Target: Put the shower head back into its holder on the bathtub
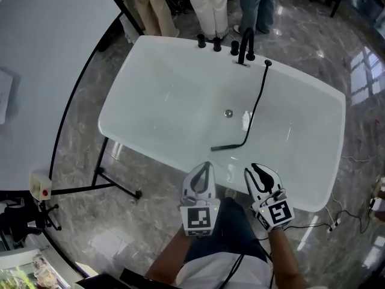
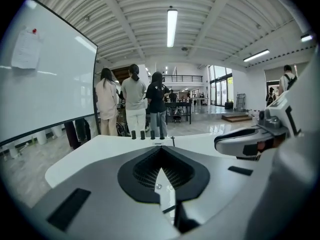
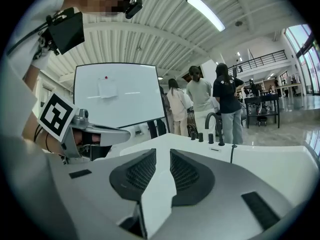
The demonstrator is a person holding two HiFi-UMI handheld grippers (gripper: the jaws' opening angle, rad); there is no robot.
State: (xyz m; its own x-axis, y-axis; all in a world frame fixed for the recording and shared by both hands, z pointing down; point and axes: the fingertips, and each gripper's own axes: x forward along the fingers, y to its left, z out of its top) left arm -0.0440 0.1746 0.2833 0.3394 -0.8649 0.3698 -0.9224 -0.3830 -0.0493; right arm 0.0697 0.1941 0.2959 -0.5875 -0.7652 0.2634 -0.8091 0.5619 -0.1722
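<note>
head view: shower head [image 1: 219,147] lies inside white bathtub [image 1: 120,110], black hose [image 1: 257,101] running up to far rim beside faucet [image 1: 245,44]. left tool [image 1: 206,166] and right tool [image 1: 255,170] hover at near rim, clear of shower head. left tool tips together, empty. right tool slightly open, nothing between. people [image 1: 207,5] stand behind bathtub.

— How is the shower head [image 1: 225,147] found?
— As a slim black wand, laid flat on the floor of the white bathtub [image 1: 108,118], near the nearer wall, with its free end pointed left in the head view.
— And its hose [image 1: 257,101]?
— It is bent sharply at the wand and run up across the basin to the far rim.
— The holder [image 1: 267,62]?
— It is seen as a small black fitting on that rim, where the hose ends, well apart from the wand.
</note>
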